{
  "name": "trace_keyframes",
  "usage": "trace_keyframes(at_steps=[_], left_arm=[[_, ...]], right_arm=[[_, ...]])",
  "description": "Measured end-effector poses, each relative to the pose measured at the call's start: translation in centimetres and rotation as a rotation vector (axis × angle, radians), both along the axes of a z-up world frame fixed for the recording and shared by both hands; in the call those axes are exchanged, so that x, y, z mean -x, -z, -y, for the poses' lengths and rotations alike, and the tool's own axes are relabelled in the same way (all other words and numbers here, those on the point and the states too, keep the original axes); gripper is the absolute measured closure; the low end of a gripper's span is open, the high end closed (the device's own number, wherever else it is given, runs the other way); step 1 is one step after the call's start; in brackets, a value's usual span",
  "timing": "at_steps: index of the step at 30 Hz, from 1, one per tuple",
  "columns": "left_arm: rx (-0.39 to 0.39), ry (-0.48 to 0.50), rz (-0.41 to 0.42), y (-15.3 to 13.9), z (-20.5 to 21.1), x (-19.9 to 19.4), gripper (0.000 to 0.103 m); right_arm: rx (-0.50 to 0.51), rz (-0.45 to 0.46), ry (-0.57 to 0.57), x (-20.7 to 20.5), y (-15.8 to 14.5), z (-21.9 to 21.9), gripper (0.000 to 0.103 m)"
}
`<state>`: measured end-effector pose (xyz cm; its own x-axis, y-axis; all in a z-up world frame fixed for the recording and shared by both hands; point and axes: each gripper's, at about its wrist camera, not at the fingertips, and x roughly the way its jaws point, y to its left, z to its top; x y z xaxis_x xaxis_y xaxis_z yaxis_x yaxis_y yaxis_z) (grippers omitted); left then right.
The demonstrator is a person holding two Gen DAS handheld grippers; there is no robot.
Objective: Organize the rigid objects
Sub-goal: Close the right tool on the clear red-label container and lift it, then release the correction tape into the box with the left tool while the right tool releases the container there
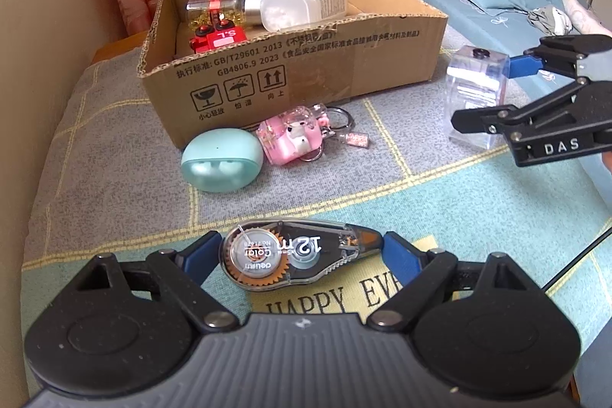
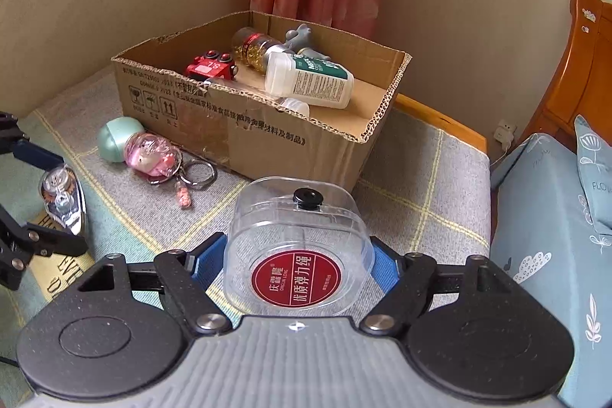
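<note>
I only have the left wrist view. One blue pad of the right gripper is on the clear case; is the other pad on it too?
Observer: Yes. The right wrist view shows both pads of the right gripper pressing the clear case, one on each side.
Operator: Is there room in the cardboard box? Its front wall hides the floor from me.
Observer: The cardboard box has bare floor right of the white bottle in that view.
Operator: Anything low behind that wall?
Observer: A small white thing lies against it; I cannot tell what.
</note>
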<state>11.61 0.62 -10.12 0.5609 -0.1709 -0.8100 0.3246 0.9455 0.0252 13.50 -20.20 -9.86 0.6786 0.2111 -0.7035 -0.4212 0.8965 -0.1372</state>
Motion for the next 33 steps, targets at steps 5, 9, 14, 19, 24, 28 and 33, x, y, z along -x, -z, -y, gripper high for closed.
trace_keyframes(at_steps=[5, 9, 14, 19, 24, 28, 33], left_arm=[[-0.002, 0.01, 0.009, -0.8, -0.6, 0.4, 0.014], [0.002, 0.016, 0.011, -1.5, -1.0, 0.5, 0.014], [-0.003, 0.031, 0.032, -2.8, -1.3, 0.5, 0.014], [0.001, 0.047, 0.064, -4.6, -1.6, -0.1, 0.014], [0.051, 0.067, 0.072, -6.7, -2.0, -1.8, 0.014], [0.02, 0.088, 0.123, -8.4, -1.6, -3.4, 0.014], [-0.032, 0.086, 0.153, -9.7, -1.2, -6.4, 0.014]], right_arm=[[-0.007, -0.007, -0.01, 0.7, -1.0, 0.2, 0.022], [-0.015, -0.003, -0.022, 1.0, -2.4, 0.2, 0.022], [-0.022, 0.02, -0.044, 0.8, -4.7, 0.1, 0.022], [-0.041, 0.058, -0.049, -1.0, -7.2, -0.1, 0.022], [-0.078, 0.076, -0.043, -4.5, -8.6, -0.6, 0.022], [-0.087, 0.058, -0.029, -8.1, -8.8, -1.5, 0.022], [-0.079, 0.002, -0.049, -11.6, -8.1, -2.2, 0.022]])
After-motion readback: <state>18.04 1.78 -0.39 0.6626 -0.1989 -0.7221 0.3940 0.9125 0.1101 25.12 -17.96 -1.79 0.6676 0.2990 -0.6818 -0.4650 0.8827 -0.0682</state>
